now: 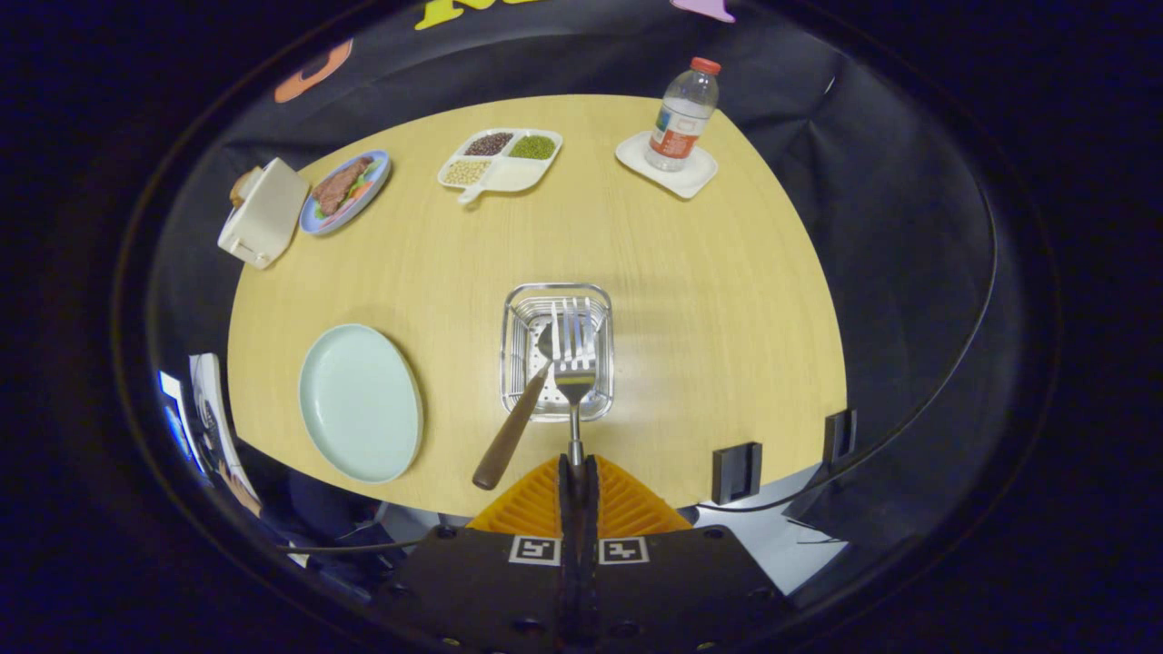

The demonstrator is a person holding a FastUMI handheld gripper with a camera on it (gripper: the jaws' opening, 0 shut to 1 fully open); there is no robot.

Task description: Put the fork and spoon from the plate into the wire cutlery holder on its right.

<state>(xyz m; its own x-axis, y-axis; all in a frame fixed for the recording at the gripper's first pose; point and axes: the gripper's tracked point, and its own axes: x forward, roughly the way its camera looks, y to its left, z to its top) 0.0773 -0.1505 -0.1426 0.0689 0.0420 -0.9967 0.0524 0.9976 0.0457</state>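
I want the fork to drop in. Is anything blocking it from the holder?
Nothing visible blocks it. The tool is shut on the fork, whose head hangs right above the wire holder. The spoon already leans inside, just beside the fork.

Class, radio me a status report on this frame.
Gripper shut on fork, tines over the holder. Spoon already leaning in holder. Plate bare. Nothing blocking.
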